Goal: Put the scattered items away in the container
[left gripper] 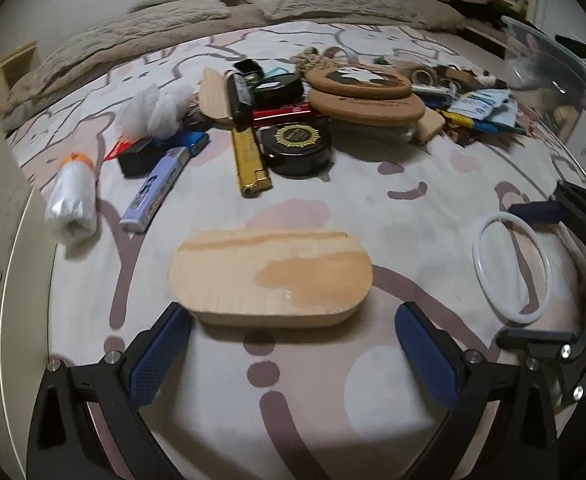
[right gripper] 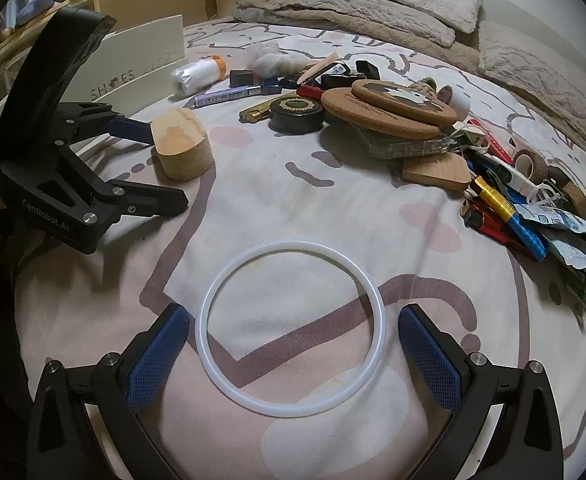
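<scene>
Left gripper (left gripper: 291, 344) fingers spread wide on either side of an oblong wooden block (left gripper: 271, 278) lying flat on the bed (left gripper: 393, 216); pads not pressing it, nothing held. Right gripper (right gripper: 291, 344) fingers likewise wide, flanking a white ring (right gripper: 291, 328) flat on the printed cover, no contact visible. Remaining clutter sits heaped farther up the bed: black round tin (left gripper: 298, 148), gold lighter (left gripper: 249, 160), cork coasters (left gripper: 365, 96); a cream box (right gripper: 141, 60) marked with lettering stands at the bed's edge
</scene>
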